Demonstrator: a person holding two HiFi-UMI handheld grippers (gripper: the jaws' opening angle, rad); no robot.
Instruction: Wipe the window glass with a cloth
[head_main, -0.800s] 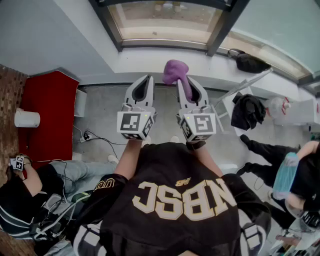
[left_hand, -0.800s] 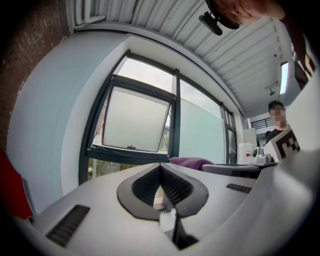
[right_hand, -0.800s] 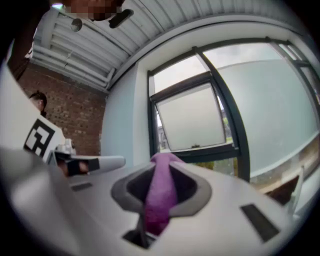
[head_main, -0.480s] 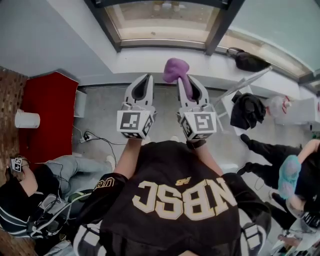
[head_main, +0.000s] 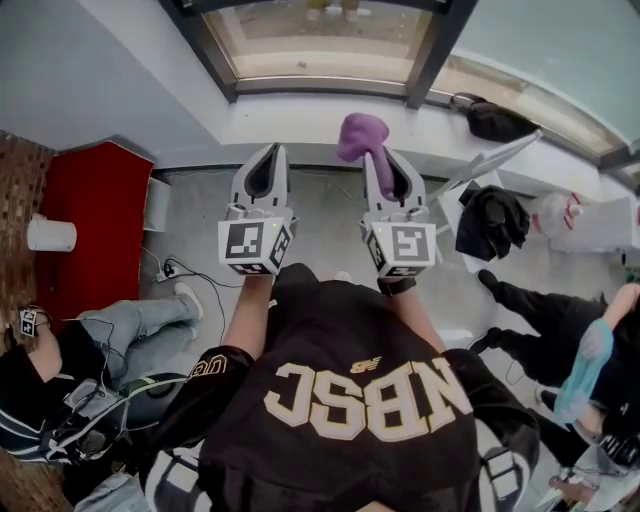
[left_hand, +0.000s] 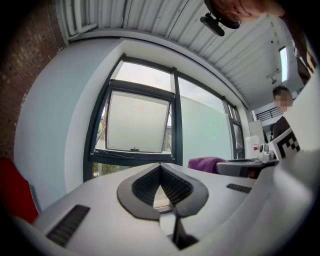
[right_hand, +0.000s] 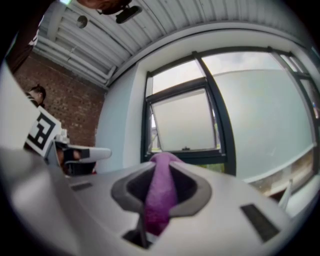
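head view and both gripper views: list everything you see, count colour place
window: one, dark frame, sash tilted open, straight ahead
purple cloth: one, between the right gripper's jaws
red cabinet: one, floor at left
black bag: one, on the sill at right
seated person: one, dark clothes, lower left
second person: one, right edge
left gripper: one, white, shut, empty
right gripper: one, white, shut on the purple cloth

Left hand-held gripper (head_main: 270, 153) closed empty; right hand-held gripper (head_main: 379, 155) clamps cloth (head_main: 362, 134)
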